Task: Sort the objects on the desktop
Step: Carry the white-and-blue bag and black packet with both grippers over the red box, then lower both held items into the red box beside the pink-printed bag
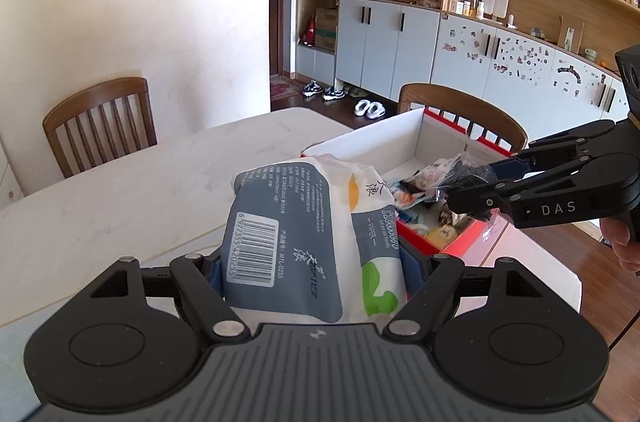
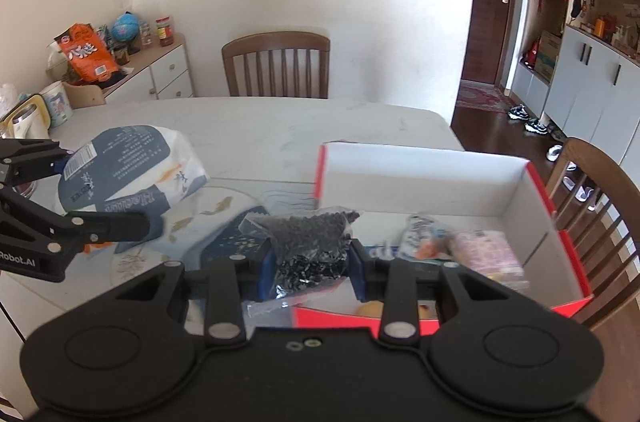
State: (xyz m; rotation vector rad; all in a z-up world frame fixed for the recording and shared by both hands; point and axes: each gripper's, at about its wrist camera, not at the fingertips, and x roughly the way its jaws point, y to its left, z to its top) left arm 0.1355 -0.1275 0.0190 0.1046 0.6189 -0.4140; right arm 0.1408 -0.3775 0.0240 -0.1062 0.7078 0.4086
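Observation:
My left gripper (image 1: 314, 270) is shut on a white and grey-blue tissue pack (image 1: 304, 234) and holds it above the white table (image 1: 140, 182). The right wrist view shows the same pack (image 2: 132, 166) in the left gripper (image 2: 108, 188) at the far left. My right gripper (image 2: 312, 270) is shut on a clear bag of small black bits (image 2: 312, 242), over the near left corner of a red box with white inner walls (image 2: 420, 178). From the left wrist, the right gripper (image 1: 470, 182) hovers with that bag (image 1: 464, 170) over the box (image 1: 384, 138).
Several packets lie in the box, among them a pink one (image 2: 488, 254). A fish-patterned mat (image 2: 208, 210) and a dark blue packet (image 2: 236, 242) lie on the table beside it. Wooden chairs (image 2: 276, 62) (image 2: 592, 190) stand around. A kettle (image 2: 24, 118) sits far left.

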